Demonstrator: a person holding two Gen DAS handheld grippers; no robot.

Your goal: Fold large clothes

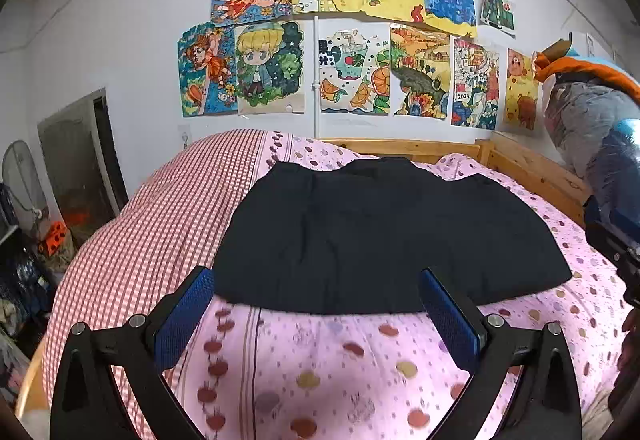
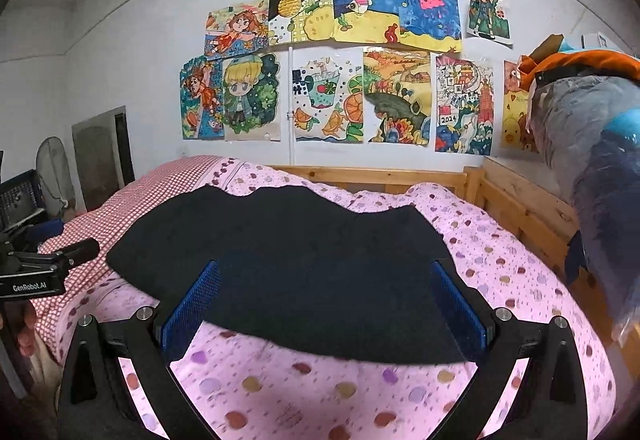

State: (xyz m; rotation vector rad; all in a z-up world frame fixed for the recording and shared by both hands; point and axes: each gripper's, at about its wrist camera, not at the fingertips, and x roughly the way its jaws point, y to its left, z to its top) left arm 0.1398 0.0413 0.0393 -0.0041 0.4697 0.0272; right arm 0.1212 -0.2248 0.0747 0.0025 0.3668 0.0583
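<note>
A black garment (image 1: 380, 236) lies spread flat on the pink spotted bedcover (image 1: 320, 360); it also shows in the right wrist view (image 2: 304, 260). My left gripper (image 1: 318, 292) is open and empty, hovering just short of the garment's near hem. My right gripper (image 2: 326, 288) is open and empty, its blue pads (image 2: 192, 304) over the garment's near edge. The left gripper's body (image 2: 40, 272) shows at the left of the right wrist view.
A red-checked quilt (image 1: 160, 220) lies on the bed's left. A wooden bed frame (image 1: 532, 167) runs behind and to the right. Bagged bedding (image 1: 592, 127) is stacked at the right. Drawings (image 1: 340, 39) cover the wall. A fan and clutter (image 1: 24, 199) stand at left.
</note>
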